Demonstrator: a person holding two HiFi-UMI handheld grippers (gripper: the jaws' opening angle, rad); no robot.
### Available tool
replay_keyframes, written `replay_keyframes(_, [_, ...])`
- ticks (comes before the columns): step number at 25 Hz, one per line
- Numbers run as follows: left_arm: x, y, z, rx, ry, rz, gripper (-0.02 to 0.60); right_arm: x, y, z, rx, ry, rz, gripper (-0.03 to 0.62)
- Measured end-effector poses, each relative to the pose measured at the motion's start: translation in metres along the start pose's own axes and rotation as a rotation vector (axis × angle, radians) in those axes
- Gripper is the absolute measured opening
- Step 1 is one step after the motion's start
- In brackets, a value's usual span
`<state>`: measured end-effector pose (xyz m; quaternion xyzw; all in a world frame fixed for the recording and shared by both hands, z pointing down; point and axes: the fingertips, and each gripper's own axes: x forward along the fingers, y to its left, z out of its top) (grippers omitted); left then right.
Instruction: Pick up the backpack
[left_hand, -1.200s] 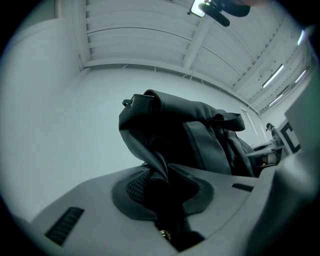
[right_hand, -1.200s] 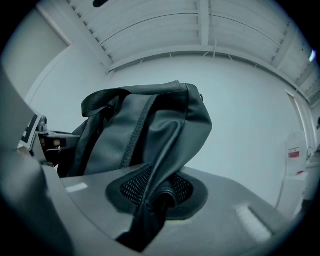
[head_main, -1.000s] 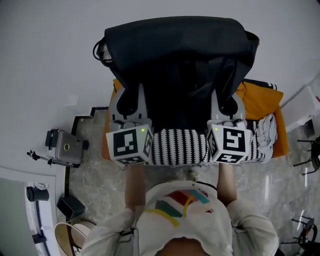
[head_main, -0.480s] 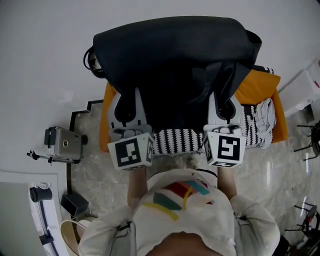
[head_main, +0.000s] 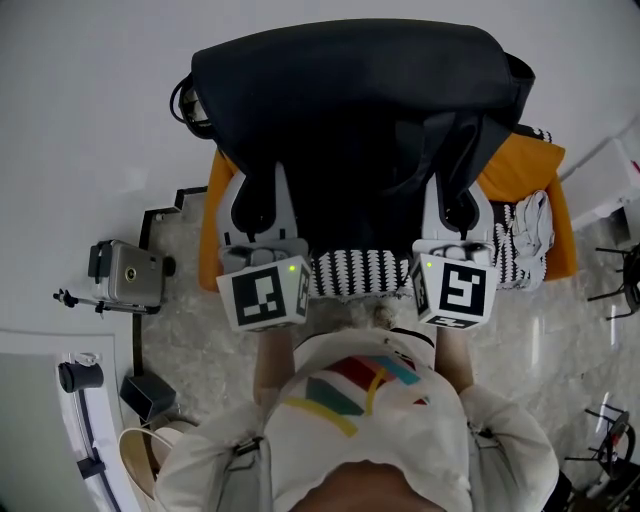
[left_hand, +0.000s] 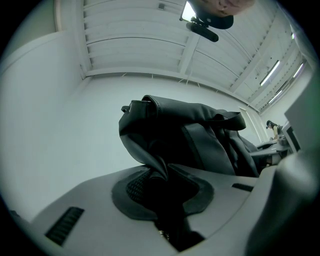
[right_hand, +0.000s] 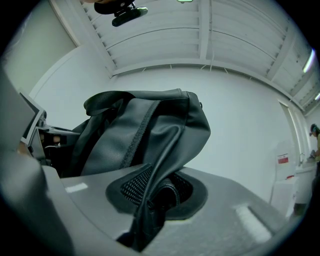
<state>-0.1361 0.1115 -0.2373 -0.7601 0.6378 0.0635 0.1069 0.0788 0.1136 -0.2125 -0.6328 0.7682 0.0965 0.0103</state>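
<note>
The black backpack (head_main: 350, 110) hangs in front of the white wall, over an orange seat. My left gripper (head_main: 258, 205) is shut on a fold of the bag's black strap (left_hand: 159, 172) at its left side. My right gripper (head_main: 458, 203) is shut on the other strap (right_hand: 159, 162) at the right side. In the left gripper view the bag's body (left_hand: 200, 142) rises just beyond the left gripper (left_hand: 161, 192). In the right gripper view the bag's body (right_hand: 145, 125) bulges above the right gripper (right_hand: 155, 195). Both straps run taut from the pads up to the bag.
Under the bag stands an orange seat (head_main: 522, 170) draped with a black-and-white zigzag cloth (head_main: 365, 272). A small camera on a tripod (head_main: 125, 278) sits on the floor to the left. White furniture (head_main: 618, 175) and dark stands (head_main: 615, 290) are at the right.
Both grippers and the backpack dropped a little and came toward me early in the second, then held still. Both grips are unchanged.
</note>
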Motion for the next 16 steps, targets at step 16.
replay_keyframes(16, [-0.0004, -0.0017, 0.0027, 0.017, -0.001, 0.013, 0.083, 0.0032, -0.0006, 0.0001, -0.013, -0.004, 0.024, 0.074])
